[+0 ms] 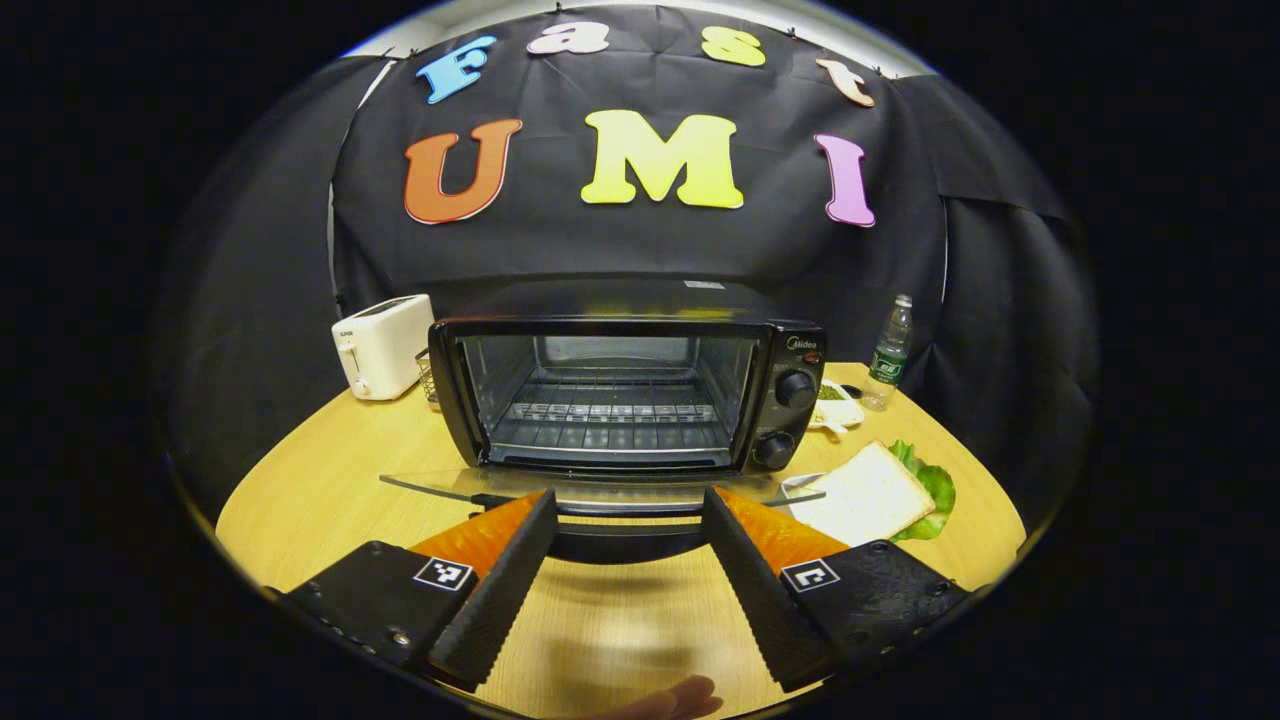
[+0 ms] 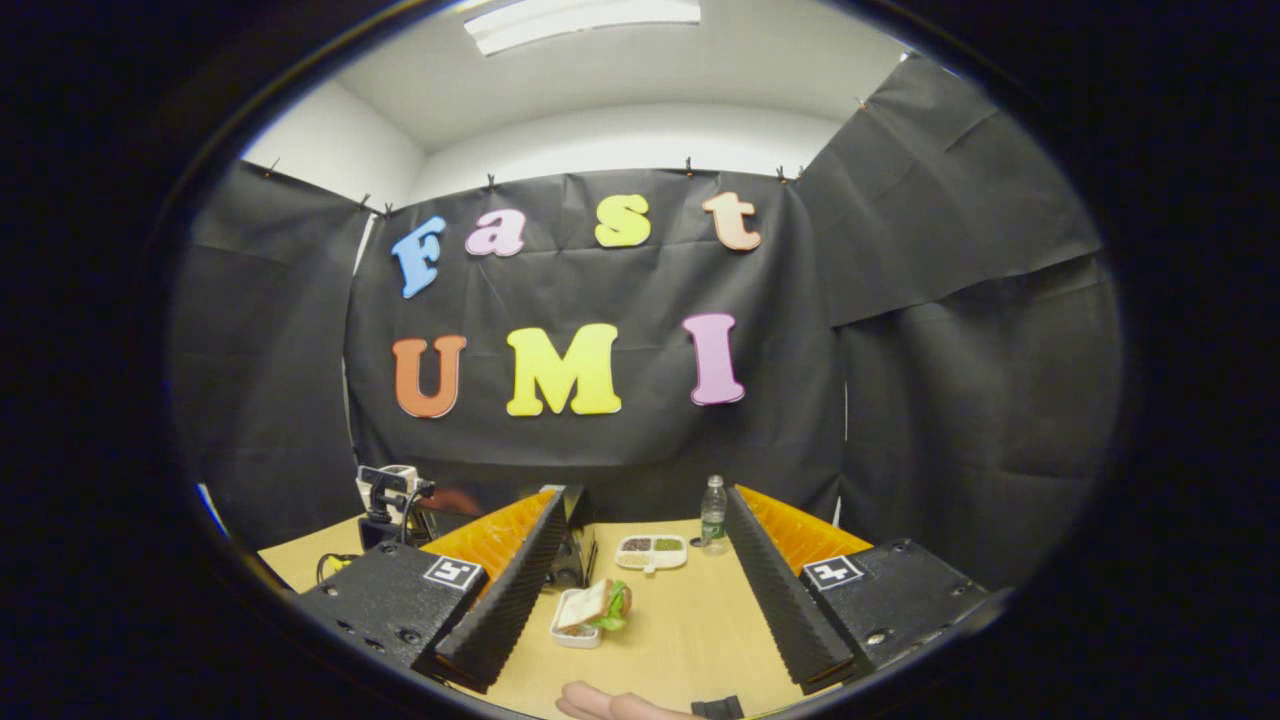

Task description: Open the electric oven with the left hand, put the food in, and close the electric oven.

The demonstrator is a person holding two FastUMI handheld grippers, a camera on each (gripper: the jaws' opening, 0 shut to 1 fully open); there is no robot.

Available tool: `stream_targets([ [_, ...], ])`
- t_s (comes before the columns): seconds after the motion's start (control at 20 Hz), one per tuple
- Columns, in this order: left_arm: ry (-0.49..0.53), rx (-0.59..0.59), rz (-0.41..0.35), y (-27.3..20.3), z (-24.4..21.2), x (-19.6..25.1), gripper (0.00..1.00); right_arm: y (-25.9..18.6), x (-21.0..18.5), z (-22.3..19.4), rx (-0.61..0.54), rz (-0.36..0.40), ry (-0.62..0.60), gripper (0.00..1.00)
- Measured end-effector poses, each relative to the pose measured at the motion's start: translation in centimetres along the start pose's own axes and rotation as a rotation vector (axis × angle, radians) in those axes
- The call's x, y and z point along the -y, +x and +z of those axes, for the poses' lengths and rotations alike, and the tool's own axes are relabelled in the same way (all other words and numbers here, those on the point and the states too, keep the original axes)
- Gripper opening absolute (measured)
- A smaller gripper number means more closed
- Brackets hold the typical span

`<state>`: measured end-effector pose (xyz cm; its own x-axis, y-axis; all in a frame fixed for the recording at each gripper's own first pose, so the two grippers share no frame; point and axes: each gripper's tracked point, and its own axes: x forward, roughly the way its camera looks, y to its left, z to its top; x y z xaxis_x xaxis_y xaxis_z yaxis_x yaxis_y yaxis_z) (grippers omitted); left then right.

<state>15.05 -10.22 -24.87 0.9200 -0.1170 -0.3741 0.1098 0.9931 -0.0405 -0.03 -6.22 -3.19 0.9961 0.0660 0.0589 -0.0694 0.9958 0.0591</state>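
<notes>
The electric oven (image 1: pixel 625 395) stands on the round wooden desk (image 1: pixel 330 470) with its glass door (image 1: pixel 600 490) dropped flat toward the front, so the wire rack (image 1: pixel 608 412) inside is in plain sight. The left gripper (image 1: pixel 628 515) sits just in front of that lowered door, its fingers (image 1: pixel 500 590) spread wide and holding nothing. To the left of the oven is a white toaster (image 1: pixel 383 345). To the oven's right lies the food, a sandwich (image 1: pixel 868 492) of white bread with green lettuce beneath, and behind it a small divided dish (image 1: pixel 835 403) and a water bottle (image 1: pixel 890 353).

The right gripper (image 2: pixel 640 540) is held higher and farther back from the oven, fingers apart and empty; between them the sandwich (image 2: pixel 595 605) rests in a small white tray (image 2: pixel 570 632).
</notes>
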Motion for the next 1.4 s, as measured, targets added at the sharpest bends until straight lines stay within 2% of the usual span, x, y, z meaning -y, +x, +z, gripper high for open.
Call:
stream_targets([
  [0.6,-0.019,-0.019,0.006,-0.1,-5.6,0.1,0.96,0.4,-0.5,-1.1,-0.027,-0.007,-0.007,1.0],
  [0.65,-0.022,-0.03,0.008,-0.1,-6.2,0.1,0.86,0.5,-0.5,-1.2,-0.03,-0.007,-0.005,1.0],
  [0.7,-0.022,-0.036,0.007,0.0,-6.6,0.2,0.96,0.5,-0.6,-1.5,-0.033,-0.007,-0.005,1.0],
  [0.75,-0.031,-0.038,0.008,0.1,-6.9,0.2,0.95,0.6,-0.6,-1.6,-0.036,-0.009,-0.004,1.0],
  [0.8,-0.036,-0.044,0.007,0.3,-7.4,0.2,0.83,0.6,-0.5,-1.8,-0.04,-0.01,-0.005,1.0],
  [0.85,-0.031,-0.06,0.008,0.5,-8.1,0.2,0.93,0.8,-0.6,-2.0,-0.043,-0.01,-0.007,1.0],
  [0.95,-0.035,-0.088,0.01,0.8,-9.4,0.3,0.94,0.9,-0.5,-2.2,-0.049,-0.013,-0.009,1.0],
  [1.2,-0.029,-0.063,0.012,0.6,-8.7,-0.2,0.94,1.9,-0.1,-2.8,-0.066,-0.018,-0.001,1.0],
  [1.35,-0.025,-0.016,0.034,-0.7,-6.3,-1.1,0.96,3.4,0.9,-3.0,-0.086,-0.034,-0.012,1.0],
  [1.4,-0.027,0.01,0.032,-1.4,-5.0,-1.4,0.89,4.0,1.2,-3.2,-0.097,-0.038,-0.014,1.0],
])
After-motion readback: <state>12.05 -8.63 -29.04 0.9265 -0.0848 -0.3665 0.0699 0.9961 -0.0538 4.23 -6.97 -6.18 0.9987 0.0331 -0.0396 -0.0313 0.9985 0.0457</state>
